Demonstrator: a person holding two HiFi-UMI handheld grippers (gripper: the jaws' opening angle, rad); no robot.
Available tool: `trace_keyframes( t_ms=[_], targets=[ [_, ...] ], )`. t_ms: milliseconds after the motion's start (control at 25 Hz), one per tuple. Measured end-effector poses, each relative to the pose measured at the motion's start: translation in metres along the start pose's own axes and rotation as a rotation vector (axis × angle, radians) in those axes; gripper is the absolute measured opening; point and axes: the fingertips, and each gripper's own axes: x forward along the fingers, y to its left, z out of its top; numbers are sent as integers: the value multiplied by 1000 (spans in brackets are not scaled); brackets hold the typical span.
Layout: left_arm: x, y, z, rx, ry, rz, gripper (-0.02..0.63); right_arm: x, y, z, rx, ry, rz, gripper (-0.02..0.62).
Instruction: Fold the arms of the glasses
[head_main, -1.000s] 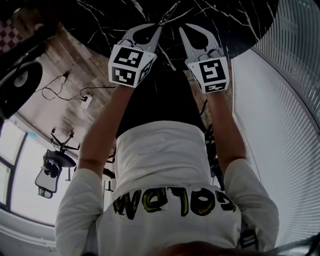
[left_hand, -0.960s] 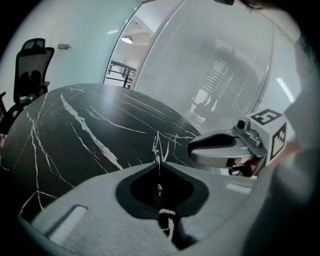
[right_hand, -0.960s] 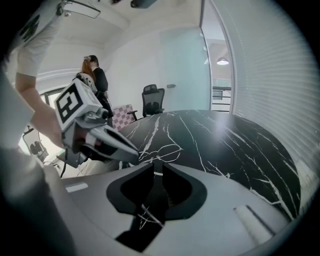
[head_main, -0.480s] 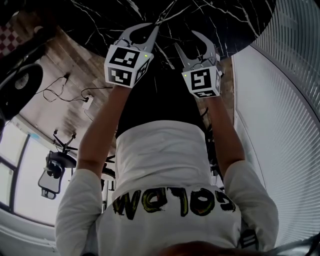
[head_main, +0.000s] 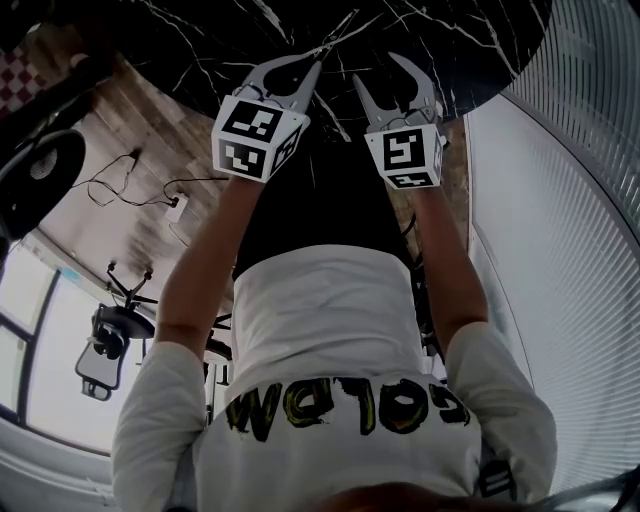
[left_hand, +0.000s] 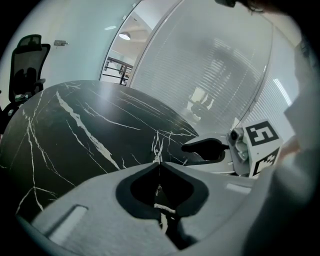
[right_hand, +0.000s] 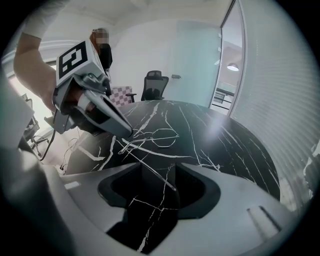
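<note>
By the counter (right_hand: 225, 145) edge, the left gripper (left_hand: 159, 161) is clamped on the wire glasses (right_hand: 162, 137). The right gripper (right_hand: 159, 168) gapes wide, with one glasses arm (right_hand: 167, 183) between its jaws.

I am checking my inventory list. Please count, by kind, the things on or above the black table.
Tools: 2, the left tool and the right tool
Glasses: 1
Total: 3
</note>
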Motion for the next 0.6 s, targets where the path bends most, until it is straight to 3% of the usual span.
trace_keyframes(
  t_ms=[600],
  targets=[
    [1, -18, -4, 49, 23, -51, 5, 15, -6, 23, 11, -25, -11, 215]
  ],
)
